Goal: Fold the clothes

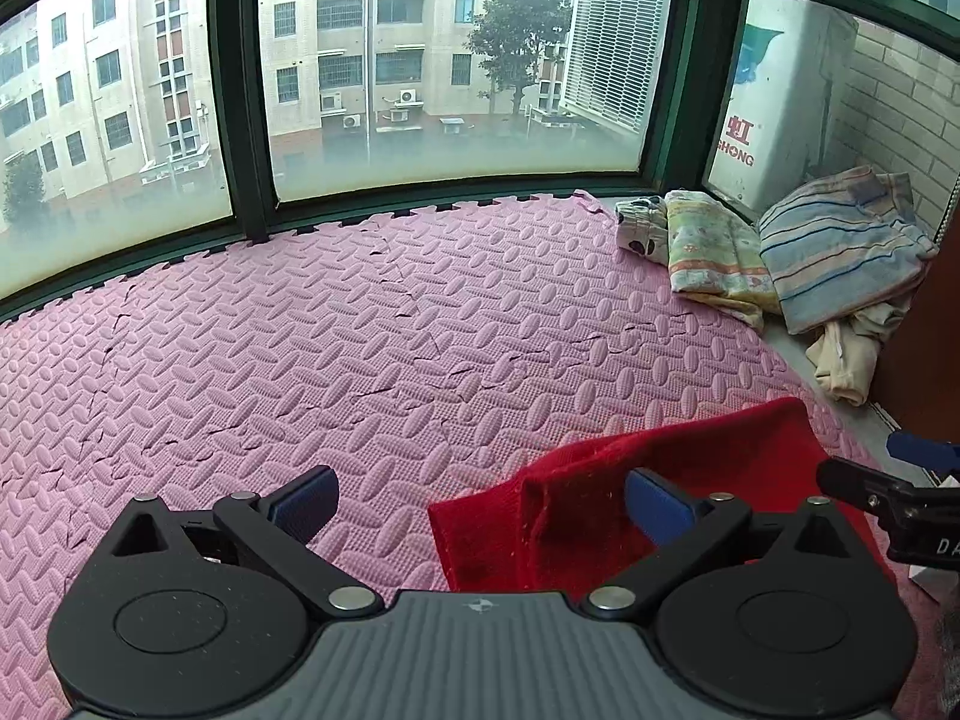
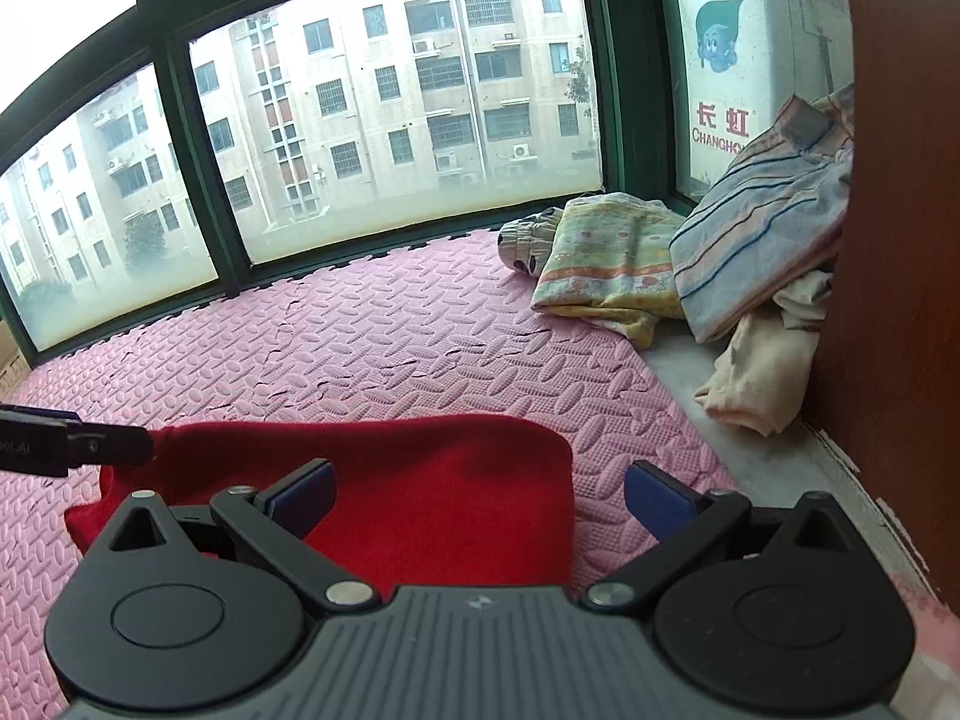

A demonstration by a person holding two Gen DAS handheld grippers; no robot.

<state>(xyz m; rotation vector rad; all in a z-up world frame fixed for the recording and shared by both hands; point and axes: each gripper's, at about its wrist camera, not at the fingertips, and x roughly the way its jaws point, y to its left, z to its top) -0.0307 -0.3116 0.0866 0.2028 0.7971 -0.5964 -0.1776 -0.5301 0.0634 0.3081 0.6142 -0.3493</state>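
Observation:
A red knitted garment (image 1: 576,480) lies partly folded on the pink foam mat (image 1: 300,330), with a raised fold near its left edge. My left gripper (image 1: 480,504) is open; its right finger rests over the red fabric and its left finger is over bare mat. In the right wrist view the red garment (image 2: 432,468) spreads flat under my open right gripper (image 2: 480,498), whose left finger is above the cloth and whose right finger is above the mat. One finger of the left gripper (image 2: 78,447) reaches the garment's far left corner.
A pile of other clothes sits at the far right corner: a striped piece (image 1: 840,252), a yellow patterned piece (image 1: 714,252), a spotted piece (image 1: 645,228) and a cream piece (image 2: 756,378). Green-framed windows (image 1: 240,120) bound the mat behind. A brown panel (image 2: 888,240) stands on the right.

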